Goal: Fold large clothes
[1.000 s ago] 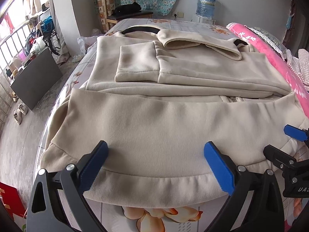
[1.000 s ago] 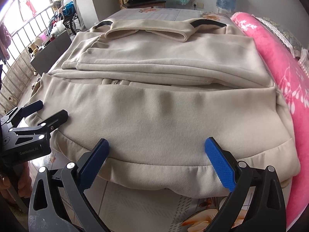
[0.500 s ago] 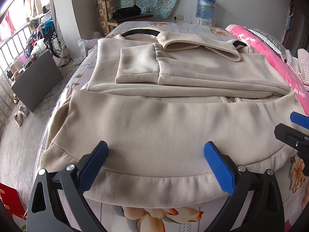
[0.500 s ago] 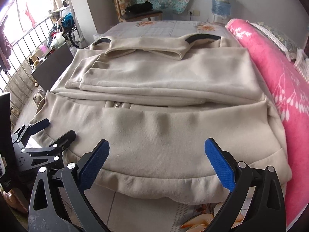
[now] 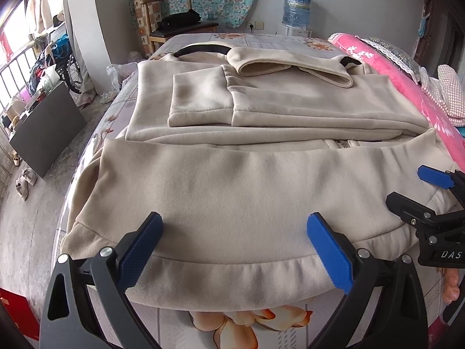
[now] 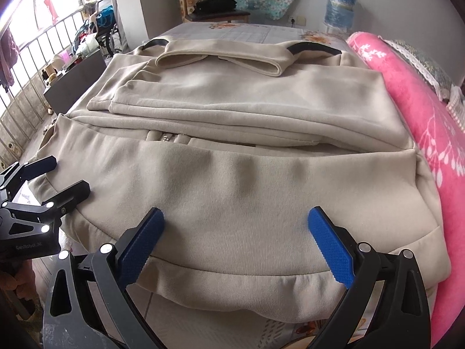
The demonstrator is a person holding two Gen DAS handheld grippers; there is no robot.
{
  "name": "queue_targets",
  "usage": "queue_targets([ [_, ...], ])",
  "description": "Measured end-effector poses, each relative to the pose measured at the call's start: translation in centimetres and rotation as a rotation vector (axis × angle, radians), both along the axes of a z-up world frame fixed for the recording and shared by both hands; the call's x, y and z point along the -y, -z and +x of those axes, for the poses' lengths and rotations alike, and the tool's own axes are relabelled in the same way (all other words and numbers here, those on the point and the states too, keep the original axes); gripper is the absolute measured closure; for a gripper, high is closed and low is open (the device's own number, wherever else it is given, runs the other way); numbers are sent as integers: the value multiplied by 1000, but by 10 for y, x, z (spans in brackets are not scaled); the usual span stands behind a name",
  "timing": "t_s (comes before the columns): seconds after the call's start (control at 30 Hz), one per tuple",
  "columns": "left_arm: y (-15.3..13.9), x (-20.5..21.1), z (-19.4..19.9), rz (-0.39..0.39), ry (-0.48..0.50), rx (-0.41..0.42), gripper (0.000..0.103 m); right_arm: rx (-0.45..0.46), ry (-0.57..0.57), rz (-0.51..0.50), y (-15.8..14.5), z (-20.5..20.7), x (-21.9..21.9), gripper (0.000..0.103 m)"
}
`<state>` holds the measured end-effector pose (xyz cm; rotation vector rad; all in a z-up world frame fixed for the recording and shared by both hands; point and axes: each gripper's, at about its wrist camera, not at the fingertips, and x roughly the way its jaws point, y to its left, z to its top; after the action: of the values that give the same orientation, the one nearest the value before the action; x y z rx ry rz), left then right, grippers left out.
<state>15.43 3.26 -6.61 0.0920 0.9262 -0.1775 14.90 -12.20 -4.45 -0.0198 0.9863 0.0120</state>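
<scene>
A large beige zip sweatshirt [image 5: 247, 180] lies on the bed with its sleeves folded across the chest and its hem nearest me; it also shows in the right wrist view [image 6: 247, 180]. My left gripper [image 5: 232, 232] is open and empty, its blue pads spread just above the hem band on the left half. My right gripper [image 6: 235, 229] is open and empty over the hem on the right half. Each gripper appears in the other's view: the right one [image 5: 412, 189] at the right edge, the left one [image 6: 62, 174] at the left edge.
The bed has a floral sheet [image 5: 250, 322]. A rolled pink blanket [image 6: 421, 110] runs along the right side. A wooden chair [image 5: 171, 14] and a water bottle [image 5: 299, 5] stand beyond the bed's far end. A dark board [image 5: 46, 133] and shoes [image 5: 24, 180] are on the floor at left.
Both grippers have stayed open over the hem. The right gripper drew back and then came forward again. The sweatshirt has not moved.
</scene>
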Motion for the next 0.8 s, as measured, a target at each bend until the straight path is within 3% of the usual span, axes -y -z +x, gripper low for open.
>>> queue_targets([
  [0.17, -8, -18, -6, -74, 14, 11, 5, -8, -7, -5, 0, 2, -1, 8],
  [0.4, -37, -64, -16, -88, -69, 123, 6, 5, -6, -2, 0, 2, 0, 8],
  [0.57, -32, -91, -6, -141, -121, 101, 7, 7, -7, -1, 0, 2, 0, 8],
  [0.7, -24, -102, -1, -203, -116, 71, 20, 10, -6, -2, 0, 1, -1, 8],
  [0.8, -22, -103, 2, -205, -102, 66, 31, 10, -6, -2, 1, 1, -1, 8],
])
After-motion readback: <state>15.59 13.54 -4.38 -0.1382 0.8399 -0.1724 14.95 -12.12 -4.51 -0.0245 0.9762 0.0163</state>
